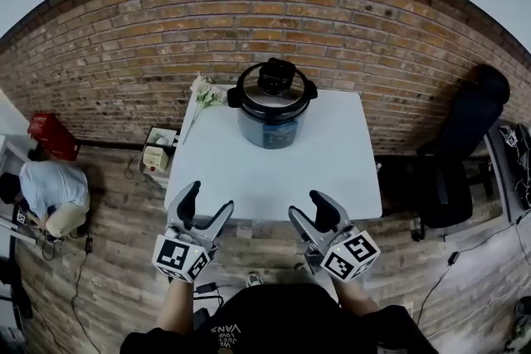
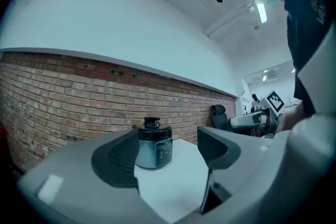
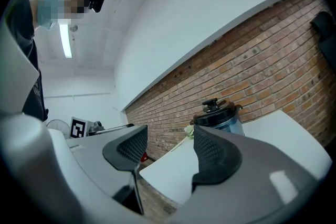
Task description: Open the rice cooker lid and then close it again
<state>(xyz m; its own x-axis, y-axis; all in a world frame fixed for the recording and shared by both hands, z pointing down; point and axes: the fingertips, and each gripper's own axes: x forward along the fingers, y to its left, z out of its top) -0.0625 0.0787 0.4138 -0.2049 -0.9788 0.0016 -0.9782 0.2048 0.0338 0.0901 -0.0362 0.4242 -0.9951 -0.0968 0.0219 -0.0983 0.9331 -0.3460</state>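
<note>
The left gripper (image 1: 207, 199) and the right gripper (image 1: 308, 206) each have their jaws wide apart with nothing between them. They hover at the near edge of the white table (image 1: 274, 178). The rice cooker (image 1: 272, 124) stands well apart at the far side, its lid (image 1: 286, 95) down. To start well, one gripper should probably reach far and take the lid's black knob (image 1: 275, 75) squarely while the other steadies the pot. There are two grippers, one cooker, one lid and one table.

Lower half of rice cooker (image 3: 218, 115) behind a jaw of right tool (image 3: 169, 138)
</note>
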